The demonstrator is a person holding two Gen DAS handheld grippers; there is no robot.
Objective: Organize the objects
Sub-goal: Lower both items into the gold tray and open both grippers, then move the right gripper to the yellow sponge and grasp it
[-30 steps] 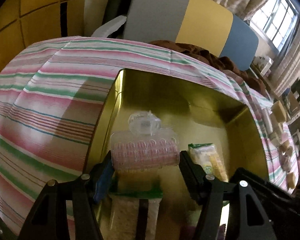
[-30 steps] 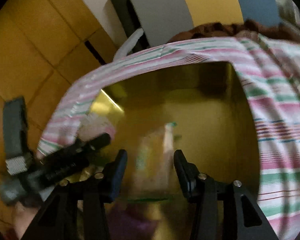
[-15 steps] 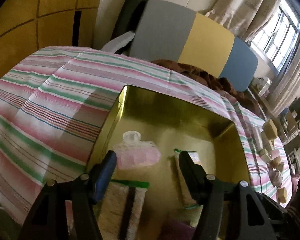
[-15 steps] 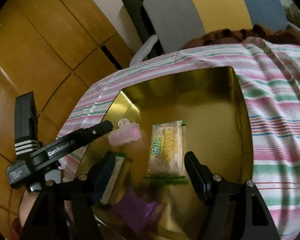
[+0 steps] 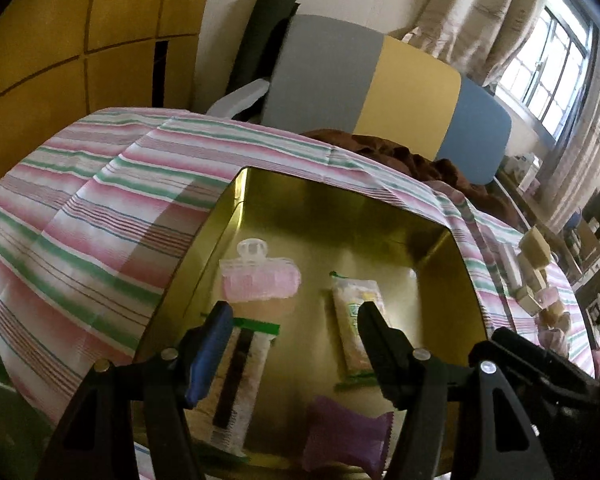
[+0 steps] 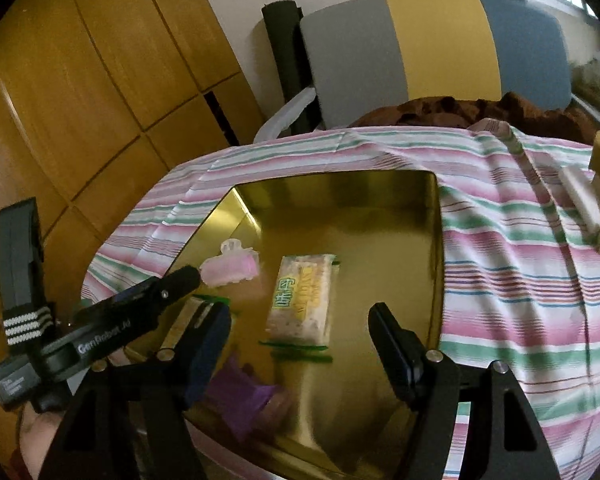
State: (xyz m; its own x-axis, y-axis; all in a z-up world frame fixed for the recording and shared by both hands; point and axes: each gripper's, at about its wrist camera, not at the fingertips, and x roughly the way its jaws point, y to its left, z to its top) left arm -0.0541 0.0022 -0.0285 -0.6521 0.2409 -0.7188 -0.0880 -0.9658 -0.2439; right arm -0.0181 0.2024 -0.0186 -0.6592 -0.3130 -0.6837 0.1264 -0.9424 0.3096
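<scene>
Four things in one gold tin (image 6: 439,240), mid-frame in both views, on a striped cloth (image 6: 520,280): one pink hair clip (image 6: 230,267) at the tin's upper left, one cracker pack (image 6: 302,298) at its middle, one long packet (image 5: 240,384) with a green edge below the clip, one purple sachet (image 5: 346,438) at the lower edge. Green characters and yellow lettering on the cracker pack, too blurred to read. "GenRobot.AI" in white on the left hand-held gripper (image 6: 168,280), seen lower left in the right view; smaller print on its body, unreadable. Left hand-held gripper (image 5: 294,320): jaws apart, nothing between the pads, above the tin. Right hand-held gripper (image 6: 300,324): jaws apart, empty, over the cracker pack without touching. Several small blocks (image 5: 534,244) at the right edge of the left view, count unclear. One grey, yellow and blue headboard (image 6: 436,52) in the upper frame.
</scene>
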